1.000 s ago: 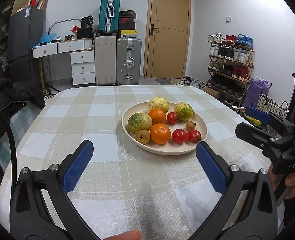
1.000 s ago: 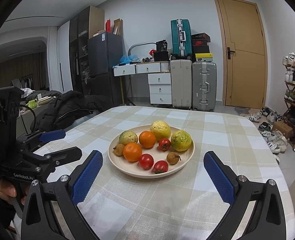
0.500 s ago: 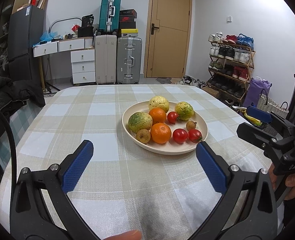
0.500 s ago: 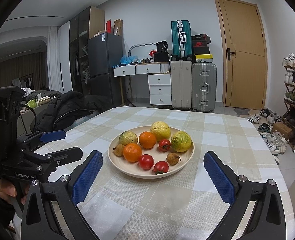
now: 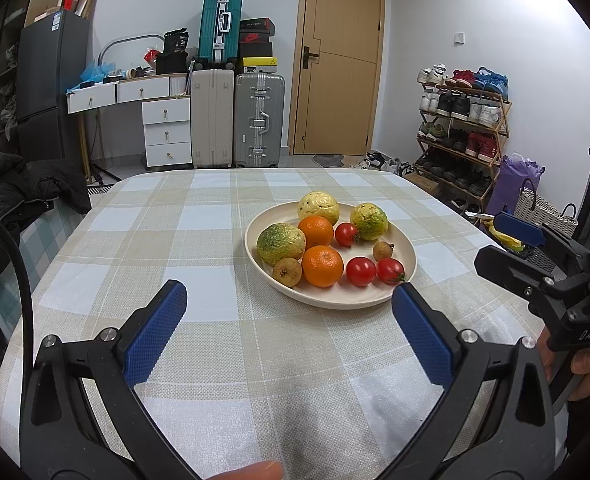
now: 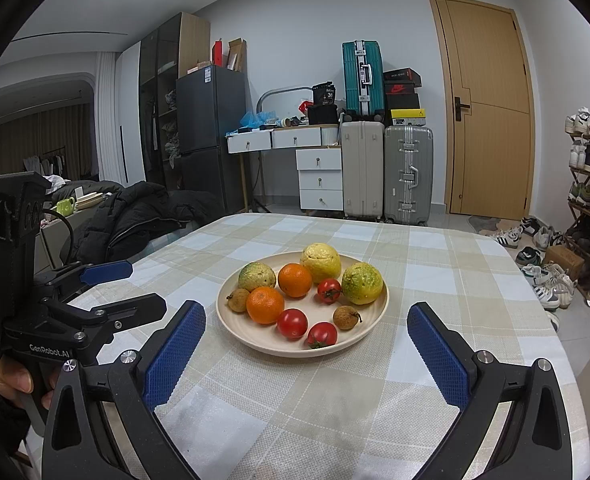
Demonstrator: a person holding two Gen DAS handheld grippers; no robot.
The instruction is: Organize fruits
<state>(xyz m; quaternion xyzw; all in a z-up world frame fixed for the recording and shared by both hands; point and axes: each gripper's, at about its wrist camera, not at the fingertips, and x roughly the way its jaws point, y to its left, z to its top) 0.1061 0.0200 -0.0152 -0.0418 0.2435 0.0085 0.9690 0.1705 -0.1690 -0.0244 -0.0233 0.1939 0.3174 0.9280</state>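
Observation:
A cream plate sits on the checked tablecloth and holds two oranges, three red tomatoes, three bumpy green-yellow fruits and two small brown fruits. My left gripper is open and empty, short of the plate's near-left side. My right gripper is open and empty, just short of the plate's near rim. Each gripper shows at the edge of the other's view.
The checked table ends at a rounded far edge. A black jacket lies on a seat at the left. Suitcases, a white drawer desk, a door and a shoe rack stand beyond.

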